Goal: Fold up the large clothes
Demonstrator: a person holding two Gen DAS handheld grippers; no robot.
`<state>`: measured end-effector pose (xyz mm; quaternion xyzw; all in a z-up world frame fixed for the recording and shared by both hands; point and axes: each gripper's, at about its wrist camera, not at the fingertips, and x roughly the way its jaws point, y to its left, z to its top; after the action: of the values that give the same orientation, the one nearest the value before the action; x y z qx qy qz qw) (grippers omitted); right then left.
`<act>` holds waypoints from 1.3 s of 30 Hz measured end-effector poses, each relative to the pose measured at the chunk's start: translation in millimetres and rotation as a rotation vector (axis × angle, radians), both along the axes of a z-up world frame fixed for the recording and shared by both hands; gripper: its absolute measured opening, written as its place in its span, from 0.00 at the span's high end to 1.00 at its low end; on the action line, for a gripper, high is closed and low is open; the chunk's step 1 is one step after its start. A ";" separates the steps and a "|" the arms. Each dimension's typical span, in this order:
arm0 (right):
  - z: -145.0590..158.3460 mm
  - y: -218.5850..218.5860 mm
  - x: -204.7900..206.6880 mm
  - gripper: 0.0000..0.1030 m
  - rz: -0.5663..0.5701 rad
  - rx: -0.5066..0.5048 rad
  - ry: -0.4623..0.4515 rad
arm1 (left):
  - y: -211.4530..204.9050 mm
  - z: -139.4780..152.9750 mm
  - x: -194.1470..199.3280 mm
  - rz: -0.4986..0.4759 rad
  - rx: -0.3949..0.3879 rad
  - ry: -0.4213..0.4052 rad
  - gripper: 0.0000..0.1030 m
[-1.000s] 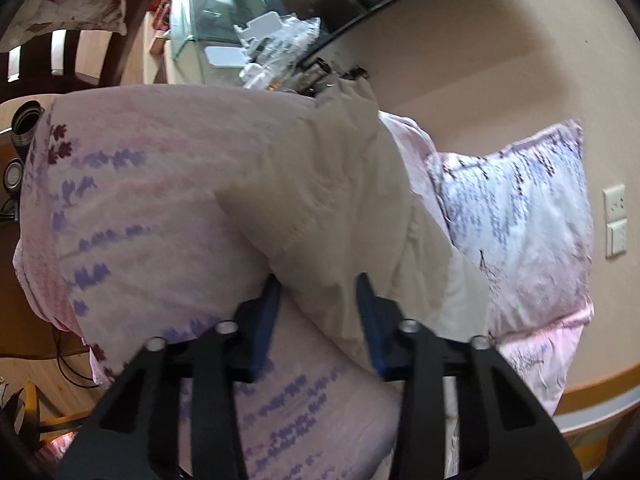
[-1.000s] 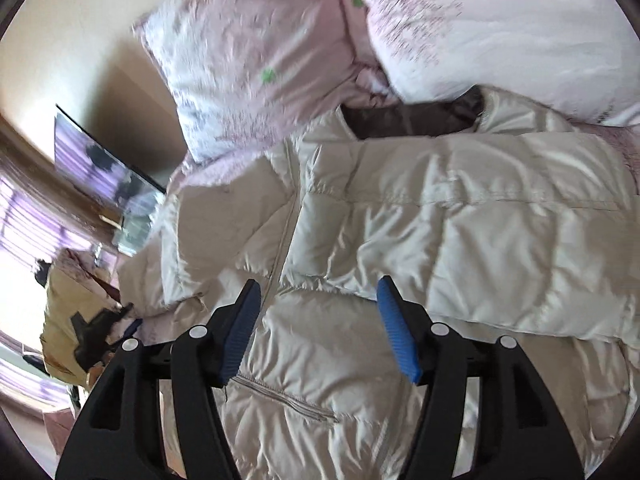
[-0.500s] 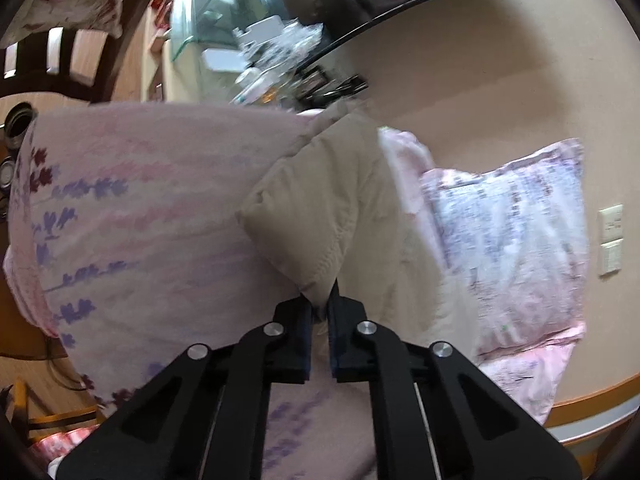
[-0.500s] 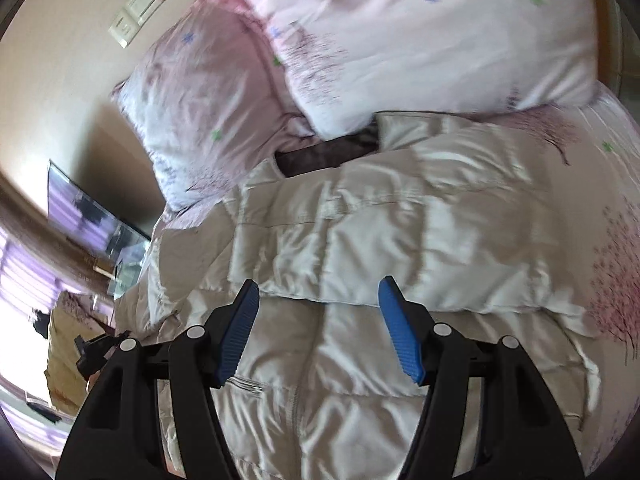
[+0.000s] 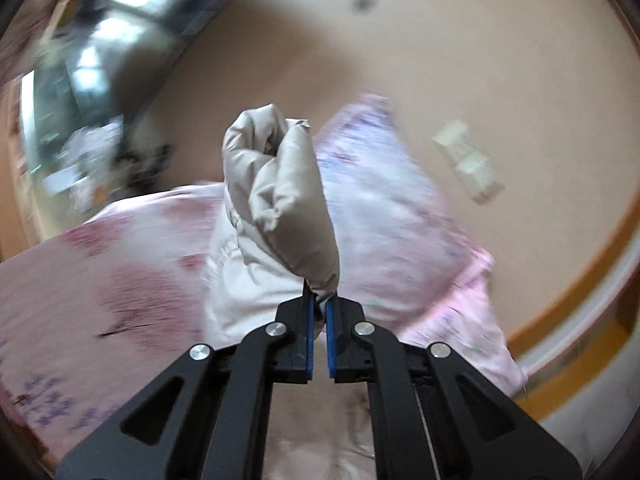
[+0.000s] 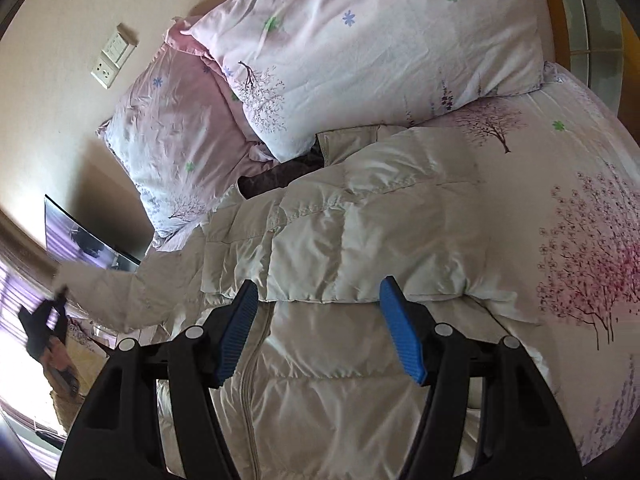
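A cream padded jacket (image 6: 340, 240) lies spread on the floral bed sheet (image 6: 580, 240), one sleeve folded across its chest. My left gripper (image 5: 318, 306) is shut on the cuff end of the other sleeve (image 5: 284, 200) and holds it lifted above the bed; this view is motion-blurred. In the right wrist view that raised sleeve (image 6: 108, 296) stretches to the far left, where the left gripper (image 6: 60, 300) appears small and dark. My right gripper (image 6: 316, 320) hovers open over the jacket's zipper area, nothing between its blue pads (image 6: 396, 332).
Two floral pillows (image 6: 360, 40) (image 6: 172, 132) lean at the head of the bed against a beige wall with a switch plate (image 6: 114, 54). A dark screen (image 6: 76, 236) and cluttered furniture stand beyond the bed's left side. A wooden bed frame edge (image 5: 560, 300) runs on the right.
My left gripper closed on the sleeve end and lifted it well above the bed, rolling as it rose. My right gripper slid sideways over the jacket, staying open.
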<state>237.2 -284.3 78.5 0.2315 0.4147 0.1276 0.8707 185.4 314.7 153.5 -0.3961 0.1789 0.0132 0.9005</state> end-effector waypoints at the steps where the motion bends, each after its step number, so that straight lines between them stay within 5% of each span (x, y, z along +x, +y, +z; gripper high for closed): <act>1: -0.4 -2.2 -1.1 0.37 -0.003 0.001 -0.002 | -13.3 8.2 5.8 -0.033 0.018 -0.015 0.95; 9: -4.1 -19.2 -8.0 0.36 -0.044 0.003 0.002 | -173.4 45.4 64.7 -0.405 0.146 -0.097 0.95; 13: -7.6 -25.5 -9.5 0.36 -0.062 -0.006 0.015 | -254.7 27.7 86.5 -0.573 0.207 -0.062 0.95; 17: -10.0 -32.3 -9.2 0.36 -0.087 -0.016 0.018 | -342.4 -20.6 113.3 -0.746 0.315 0.098 0.95; 22: -14.0 -40.1 -3.6 0.36 -0.107 -0.011 0.028 | -397.5 -83.0 131.8 -0.840 0.422 0.262 0.95; 29: -6.8 -30.1 11.8 0.36 -0.073 -0.019 0.026 | -414.5 -103.6 133.2 -0.869 0.529 0.302 0.93; 30: -5.2 -27.2 15.0 0.36 -0.064 -0.012 0.024 | -415.6 -103.2 132.3 -0.870 0.543 0.298 0.87; 33: -2.6 -17.1 25.2 0.36 -0.030 0.024 0.030 | -411.9 -96.3 120.1 -0.915 0.519 0.279 0.30; 39: -9.8 8.7 48.8 0.36 0.045 0.093 0.081 | -379.5 -59.9 76.7 -0.862 0.641 0.163 0.11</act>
<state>286.1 -275.6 68.7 0.2672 0.4485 0.1567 0.8384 262.1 -64.8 93.6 0.0100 0.3814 -0.2728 0.8832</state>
